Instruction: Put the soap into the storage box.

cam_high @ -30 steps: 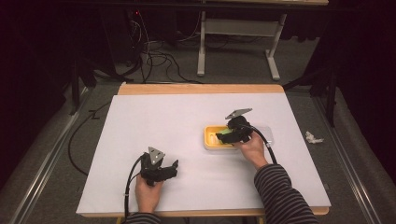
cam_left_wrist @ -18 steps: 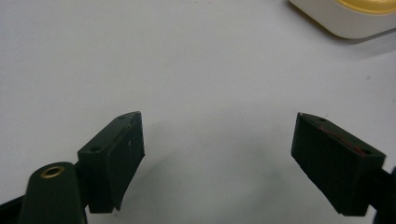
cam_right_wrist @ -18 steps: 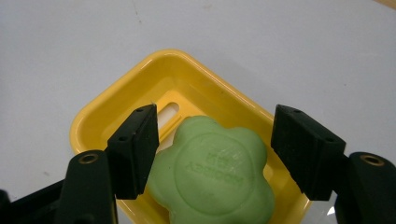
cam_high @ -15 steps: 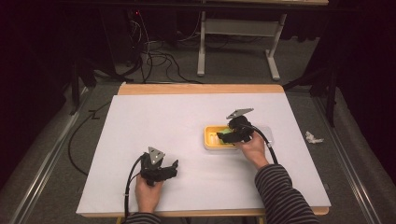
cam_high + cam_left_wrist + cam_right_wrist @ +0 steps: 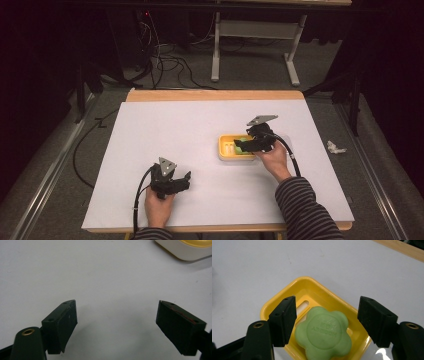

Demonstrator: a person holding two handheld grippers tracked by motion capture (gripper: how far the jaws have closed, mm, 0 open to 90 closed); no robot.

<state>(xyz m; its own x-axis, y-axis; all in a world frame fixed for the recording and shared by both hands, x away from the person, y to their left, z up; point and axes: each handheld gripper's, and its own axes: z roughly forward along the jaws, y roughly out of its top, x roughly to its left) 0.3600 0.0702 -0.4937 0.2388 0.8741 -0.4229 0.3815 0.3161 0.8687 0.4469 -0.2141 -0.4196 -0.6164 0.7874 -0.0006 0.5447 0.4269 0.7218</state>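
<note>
- We have the right gripper [image 5: 327, 322] poised over the yellow soap dish [image 5: 279, 302], its 2 jaws spread wide with the green flower-shaped soap [image 5: 323, 333] lying between them, and neither pad looks to be touching it.
- The soap sits inside the dish, toward the end nearest the gripper camera, and the dish rests on the white table cover [image 5: 165, 130] right of centre, as the high view shows [image 5: 231, 148].
- We judge the step in hand to be a grasp or a release of the soap; the pictures alone do not settle which.
- For a grasp, we keep the jaws level and centred so that both pads meet the soap's lobed sides at the same moment.
- We lower until the pads are below the soap's top edge but clear of the dish rim, since a pad that catches the rim could tip or drag the light dish.
- We close slowly: the soap is likely slick and rounded, so a hard squeeze may shoot it out sideways.
- We lift straight up before moving off.
- The left gripper [image 5: 116, 326] rests low near the table's front edge, jaws wide apart and holding nothing, well apart from the dish, whose corner shows at the top of its view.
- If the dish slides, we can bring the left gripper over to steady its rim.
</note>
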